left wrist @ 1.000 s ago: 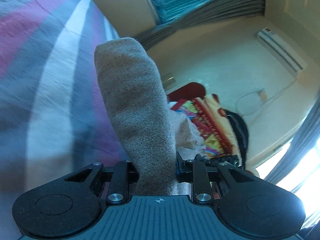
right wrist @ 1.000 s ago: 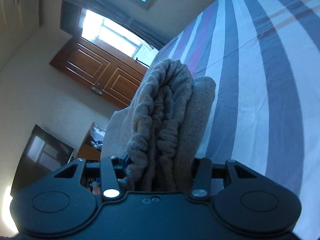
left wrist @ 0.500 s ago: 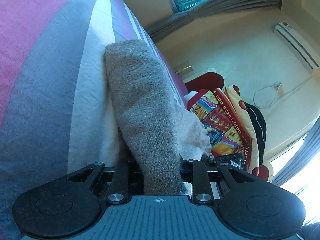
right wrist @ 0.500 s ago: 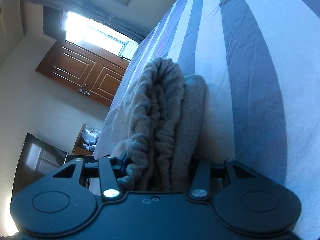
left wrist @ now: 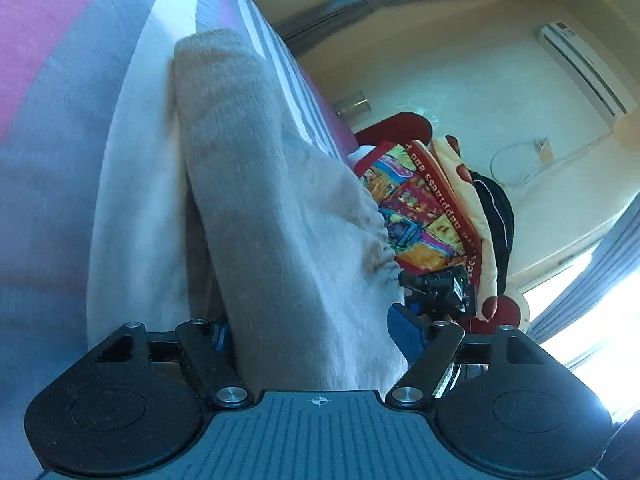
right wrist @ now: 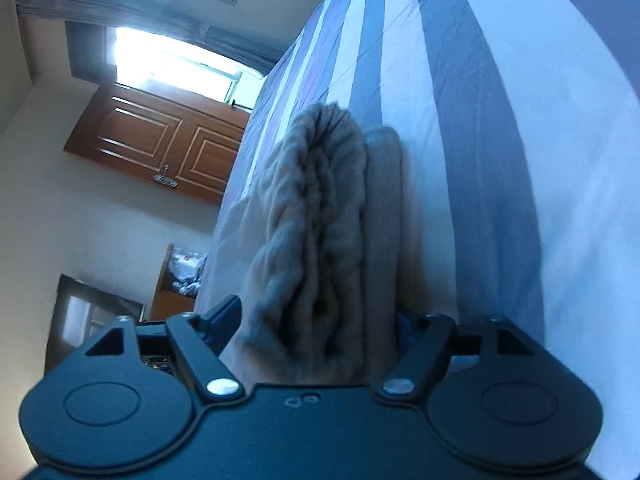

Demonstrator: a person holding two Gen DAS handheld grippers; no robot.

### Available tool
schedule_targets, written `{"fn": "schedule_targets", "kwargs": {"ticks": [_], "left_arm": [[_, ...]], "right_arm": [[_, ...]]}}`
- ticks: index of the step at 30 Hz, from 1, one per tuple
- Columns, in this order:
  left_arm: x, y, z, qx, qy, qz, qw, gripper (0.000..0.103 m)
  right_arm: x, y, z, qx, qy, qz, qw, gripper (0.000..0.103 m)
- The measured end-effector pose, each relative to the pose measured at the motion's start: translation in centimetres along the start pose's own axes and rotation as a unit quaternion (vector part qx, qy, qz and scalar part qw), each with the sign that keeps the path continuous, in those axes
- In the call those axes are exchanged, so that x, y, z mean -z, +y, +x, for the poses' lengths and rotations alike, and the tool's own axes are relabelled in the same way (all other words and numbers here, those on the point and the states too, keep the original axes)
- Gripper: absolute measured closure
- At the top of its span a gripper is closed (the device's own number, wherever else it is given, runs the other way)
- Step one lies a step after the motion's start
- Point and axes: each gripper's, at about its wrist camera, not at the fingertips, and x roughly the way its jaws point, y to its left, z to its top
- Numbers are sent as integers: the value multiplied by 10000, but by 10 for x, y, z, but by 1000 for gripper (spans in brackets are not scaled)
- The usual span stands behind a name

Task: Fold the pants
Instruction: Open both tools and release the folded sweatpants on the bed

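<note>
The striped bed (left wrist: 120,184) is filling most of what I am seeing, its grey, white and pink bands (right wrist: 480,160) running away from both of my wrists. The pants (left wrist: 256,208), a thick beige bundle, are lying folded on that bed and running straight out from between the fingers of both claws.

In the left wrist view, my left claw (left wrist: 316,336) is standing spread, with its blue-padded fingers (left wrist: 404,328) wide to either side of the cloth. The pants are passing through the gap and resting against the sheet along their left edge. I am seeing a smooth folded side here, widening toward the claw, with a gathered hem at its right.

In the right wrist view, my right claw (right wrist: 320,324) is also standing parted, one blue finger (right wrist: 224,316) angling out at the left of the bundle and the other mostly hidden behind the cloth at the right. The pants (right wrist: 328,240) are showing their bunched elastic waistband stacked in several layers, lying against the bed just right of it. I cannot tell whether the pads are touching the fabric.

Beyond the bed a wooden door (right wrist: 160,144) is showing, and on the left side a bright patterned cushion (left wrist: 420,208) and an air conditioner (left wrist: 580,68) on the wall.
</note>
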Motion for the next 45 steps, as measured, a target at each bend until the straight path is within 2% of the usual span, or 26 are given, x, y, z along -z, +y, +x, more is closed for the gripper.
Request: {"fn": "schedule_targets", "kwargs": {"ticks": [2,3,5,7,9,11,12,15,17,19,21,23,27,32,35,37,41,43,45], "left_arm": [[5,1,0,44,-137,-95,9999,29],[6,2,0,59,-184,-157,9997,33],[8,3,2,64,-155,-234,9996,42],[11,3,3,42,-73,-259,9996,62],[13,5,-1,114,-165,-401,9990,67],[15,5,-6,226,-308,-503,9980,67],[16,5,-6,169,-310,-547,9979,67],[28,6,-5,-186,-248,-617,9976,67],[35,3,-9,-359,-380,-622,9967,66],[41,-9,-10,-726,-546,-474,9947,59],[50,-28,-10,-1168,-750,-151,9902,52],[59,-40,-12,-1403,-933,-46,9857,49],[78,-69,-14,-1927,-1272,176,9728,39],[103,-117,-14,-2745,-1459,794,9471,36],[120,-141,-21,-3104,-1586,1060,9313,27],[132,-161,-22,-3356,-1691,1280,9178,13],[156,-194,-27,-3801,-1812,1752,8899,4],[168,-211,-29,-4100,-1921,1880,8716,0],[180,-224,-32,-4244,-1951,1935,8628,0]], "right_arm": [[9,-1,-4,-55,66,-2,10000,27],[12,-2,-5,-78,77,-7,9999,28],[18,0,-5,-34,27,-9,10000,31],[20,3,-6,35,-15,-33,10000,35],[21,4,-7,70,-14,-1,10000,43],[22,5,-10,106,-45,69,9999,44],[22,7,-11,75,-74,121,9999,44],[25,8,-11,240,-113,273,9993,41],[30,6,-10,425,-132,289,9986,40],[36,6,-12,492,-210,340,9980,40],[43,10,-15,618,-328,323,9970,34],[51,17,-17,721,-382,258,9963,29],[69,27,-23,949,-424,85,9945,24],[96,51,-35,1282,-545,-368,9896,18],[116,68,-40,1577,-668,-752,9824,14],[129,78,-44,1776,-774,-991,9760,14],[158,103,-53,2248,-1136,-1499,9561,9],[171,113,-58,2414,-1316,-1720,9460,7],[187,125,-62,2684,-1593,-1959,9296,1]]}}
